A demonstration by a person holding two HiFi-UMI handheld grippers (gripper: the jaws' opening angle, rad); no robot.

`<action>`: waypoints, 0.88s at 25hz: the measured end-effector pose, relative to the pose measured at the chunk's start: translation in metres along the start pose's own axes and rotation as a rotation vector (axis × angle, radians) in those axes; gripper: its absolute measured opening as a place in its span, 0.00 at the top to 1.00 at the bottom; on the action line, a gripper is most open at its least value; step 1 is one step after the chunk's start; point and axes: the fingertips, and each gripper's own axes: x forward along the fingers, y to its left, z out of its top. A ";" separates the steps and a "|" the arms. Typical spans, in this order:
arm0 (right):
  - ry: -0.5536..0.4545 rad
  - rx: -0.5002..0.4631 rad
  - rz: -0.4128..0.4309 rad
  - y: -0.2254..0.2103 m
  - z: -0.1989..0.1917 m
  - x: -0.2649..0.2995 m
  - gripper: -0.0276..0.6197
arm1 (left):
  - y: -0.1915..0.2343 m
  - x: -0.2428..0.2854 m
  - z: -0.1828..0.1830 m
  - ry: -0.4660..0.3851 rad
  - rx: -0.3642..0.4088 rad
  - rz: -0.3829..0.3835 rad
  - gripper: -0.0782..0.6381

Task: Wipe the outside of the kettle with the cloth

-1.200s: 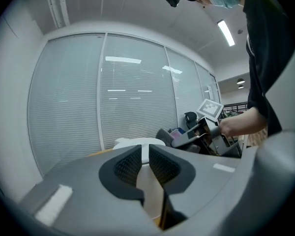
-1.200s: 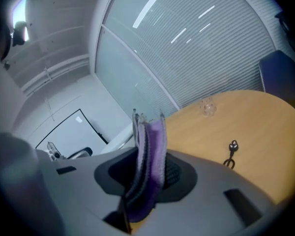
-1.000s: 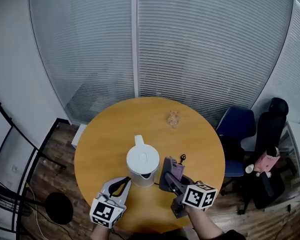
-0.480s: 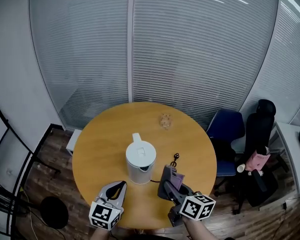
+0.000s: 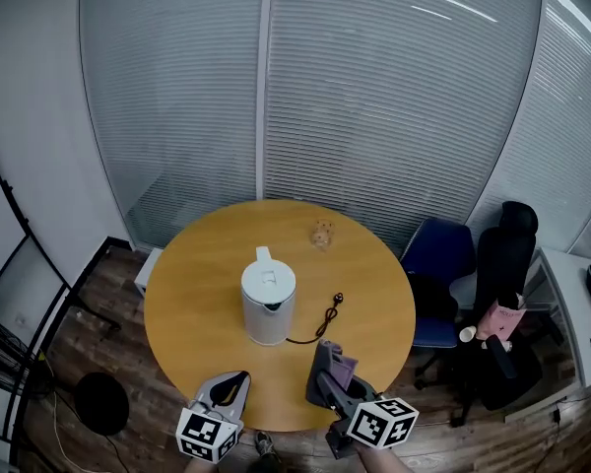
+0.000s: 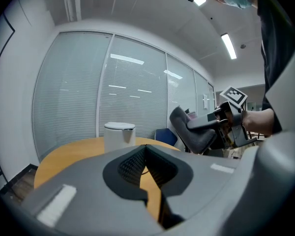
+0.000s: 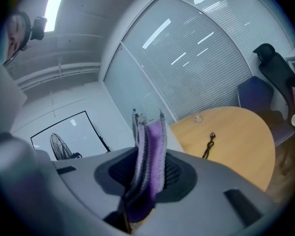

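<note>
Where the round table (image 5: 182, 304) comes nearest the person, the left gripper (image 6: 145, 150) hangs near-left of the kettle (image 5: 269, 304), its jaws brought together at the tips with nothing between them. The right gripper (image 7: 148, 156), near-right of the kettle, is clamped on a purple cloth (image 7: 155, 132) whose long axis stands up out of the jaws. Each marker cube (image 5: 207, 434) carries black-and-white square patterns.

The white kettle stands upright, well apart from both grippers, with its handle on the far side and its spout facing the person. A black cord (image 5: 323, 321) runs right of the kettle to a plug (image 5: 337, 298).

The left gripper view shows the kettle and the right gripper. The right gripper view shows cord and plug, not the kettle.

Beyond the kettle sits a small glass item (image 5: 321, 235), and far right of it a blue chair (image 5: 441, 264).
</note>
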 end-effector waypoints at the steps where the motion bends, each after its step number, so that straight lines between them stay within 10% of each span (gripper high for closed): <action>1: 0.001 0.001 0.000 0.001 -0.004 -0.008 0.80 | -0.007 -0.006 -0.002 0.002 -0.003 0.003 0.88; 22: 0.030 -0.060 -0.011 0.019 -0.075 -0.137 0.80 | -0.129 -0.090 -0.046 0.055 -0.011 0.002 0.88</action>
